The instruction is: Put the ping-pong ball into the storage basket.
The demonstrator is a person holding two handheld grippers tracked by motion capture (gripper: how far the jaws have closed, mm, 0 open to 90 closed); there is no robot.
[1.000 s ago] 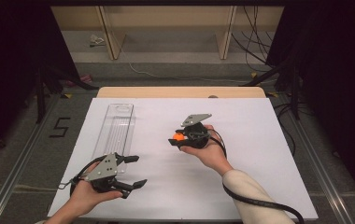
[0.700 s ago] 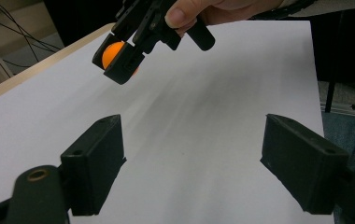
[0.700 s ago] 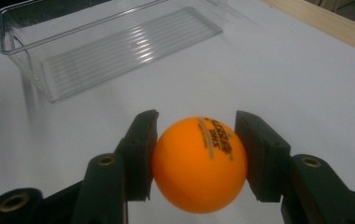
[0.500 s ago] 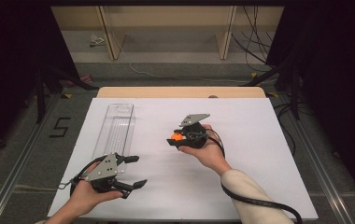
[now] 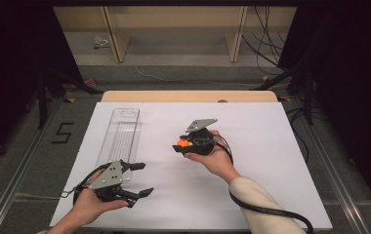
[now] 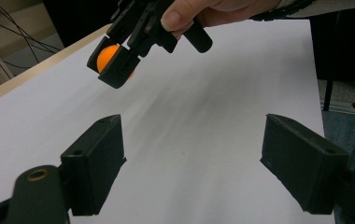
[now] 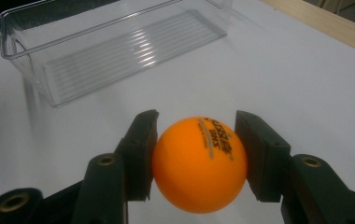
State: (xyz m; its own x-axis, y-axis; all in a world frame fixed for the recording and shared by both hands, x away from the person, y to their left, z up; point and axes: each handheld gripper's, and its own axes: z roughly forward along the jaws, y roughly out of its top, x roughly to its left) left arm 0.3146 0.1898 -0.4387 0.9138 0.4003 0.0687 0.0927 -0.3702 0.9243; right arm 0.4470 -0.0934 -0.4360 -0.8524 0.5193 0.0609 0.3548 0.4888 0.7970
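step: we carry the small orange ball [image 7: 199,163], pinched in our right tongs [image 5: 186,145] above the white bench [image 5: 271,161] | left tongs [image 5: 137,179] spread wide, empty | next: we likely move it over the long clear plastic tray [image 5: 120,136] and let go gently

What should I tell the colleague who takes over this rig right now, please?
Right tongs: shut on the orange ball, held just above the white table, mid-table.
Left tongs: open, holding nothing, near the table's front left edge.
Clear tray: on the table's left side, nothing in it, its near end beside the left tongs.
Done: the ball is gripped.
Left: probably carry the ball over to the tray and release it inside; the tray lies to the left of the right tongs.
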